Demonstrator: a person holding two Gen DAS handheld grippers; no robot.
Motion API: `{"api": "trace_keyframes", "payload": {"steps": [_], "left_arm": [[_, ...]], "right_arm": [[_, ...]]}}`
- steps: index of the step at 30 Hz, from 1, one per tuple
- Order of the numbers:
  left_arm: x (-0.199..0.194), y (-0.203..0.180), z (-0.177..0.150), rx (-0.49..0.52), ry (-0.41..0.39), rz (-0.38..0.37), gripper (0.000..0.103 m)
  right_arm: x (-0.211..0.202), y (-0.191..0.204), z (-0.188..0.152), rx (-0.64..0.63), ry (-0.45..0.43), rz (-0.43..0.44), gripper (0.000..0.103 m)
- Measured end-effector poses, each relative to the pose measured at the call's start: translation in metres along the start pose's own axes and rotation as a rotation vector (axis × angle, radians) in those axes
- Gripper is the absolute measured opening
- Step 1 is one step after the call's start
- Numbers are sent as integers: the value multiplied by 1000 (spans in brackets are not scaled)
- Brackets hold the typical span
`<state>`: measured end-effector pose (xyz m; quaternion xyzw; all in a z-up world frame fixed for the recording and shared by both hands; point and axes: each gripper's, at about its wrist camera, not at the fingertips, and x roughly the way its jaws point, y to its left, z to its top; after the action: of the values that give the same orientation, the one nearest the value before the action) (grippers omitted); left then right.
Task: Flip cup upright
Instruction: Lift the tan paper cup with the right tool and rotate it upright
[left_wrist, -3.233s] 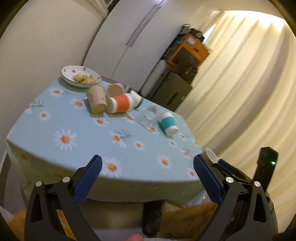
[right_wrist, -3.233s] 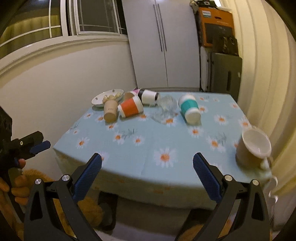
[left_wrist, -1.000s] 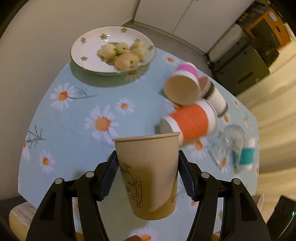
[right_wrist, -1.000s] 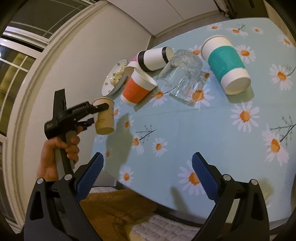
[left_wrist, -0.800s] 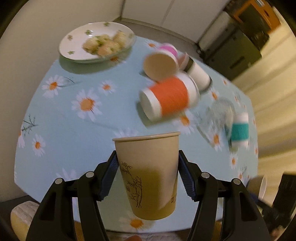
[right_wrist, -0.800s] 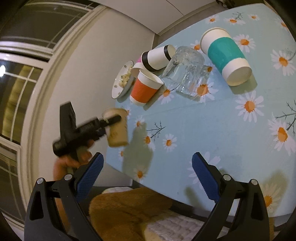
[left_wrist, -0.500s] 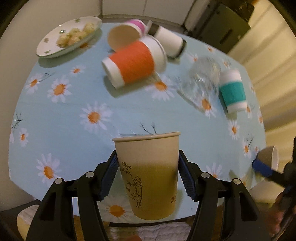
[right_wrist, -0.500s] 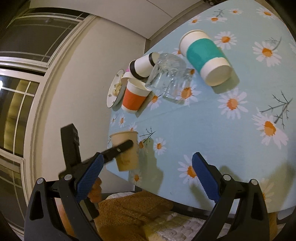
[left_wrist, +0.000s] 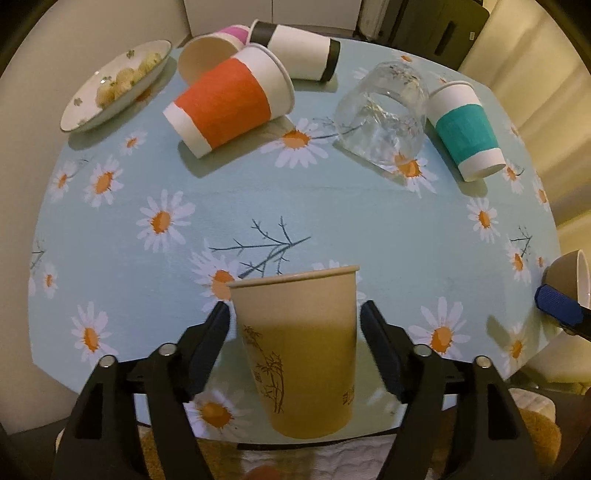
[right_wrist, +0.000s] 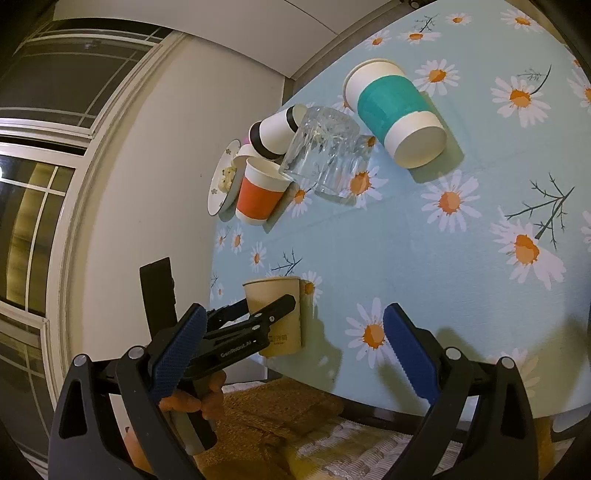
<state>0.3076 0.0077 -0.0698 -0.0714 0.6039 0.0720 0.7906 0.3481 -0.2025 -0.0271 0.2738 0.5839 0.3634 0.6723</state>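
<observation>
Paper cup: tan cup (left_wrist: 295, 350) with a bamboo print, upright, mouth up, at the near edge of the desk (left_wrist: 369, 229); whether its base touches the cloth cannot be told.
Left hand-held gripper: (left_wrist: 295, 343) pinching the tan cup, one blue pad on each side of its wall; seen from the side in the right wrist view (right_wrist: 273, 314).
Right hand-held gripper: (right_wrist: 291, 354) spread wide, nothing between its pads, hovering off the near desk edge.
Open room: a broad bare band of daisy-print cloth lies between the tan cup and the far row of tipped cups.
Far row: orange cup (left_wrist: 229, 99), pink cup (left_wrist: 210, 51), black-banded white cup (left_wrist: 295, 51), clear glass (left_wrist: 384, 114) and teal cup (left_wrist: 465, 129), all on their sides; plate (left_wrist: 85, 118) of small snacks at the far left edge.
Right edge: brown mug (left_wrist: 565, 273), cut off by the frame, behind a blue pad.
Hidden: base of the tan cup; pink cup mostly covered by its neighbours.
</observation>
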Motion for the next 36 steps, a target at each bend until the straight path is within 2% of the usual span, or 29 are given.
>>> {"api": "trace_keyframes", "payload": {"steps": [7, 15, 21, 28, 32, 35, 36], "left_arm": [[-9, -1, -1, -1, -5, -17, 73], [-37, 10, -14, 1, -50, -43, 73], [-64, 38, -42, -65, -116, -176, 73], [-70, 82, -83, -177, -164, -323, 73], [-73, 103, -100, -206, -208, -348, 73], [-77, 116, -108, -238, -265, -351, 73], [-79, 119, -110, -244, -282, -352, 73]], "right_arm": [[2, 0, -2, -3, 5, -12, 96], [13, 3, -5, -17, 23, -26, 96], [34, 10, -11, -40, 62, -43, 96], [76, 20, -16, -42, 125, -57, 95], [99, 37, -15, -86, 157, -80, 87], [116, 51, -14, -153, 188, -134, 74], [119, 54, -14, -167, 193, -145, 73]]}}
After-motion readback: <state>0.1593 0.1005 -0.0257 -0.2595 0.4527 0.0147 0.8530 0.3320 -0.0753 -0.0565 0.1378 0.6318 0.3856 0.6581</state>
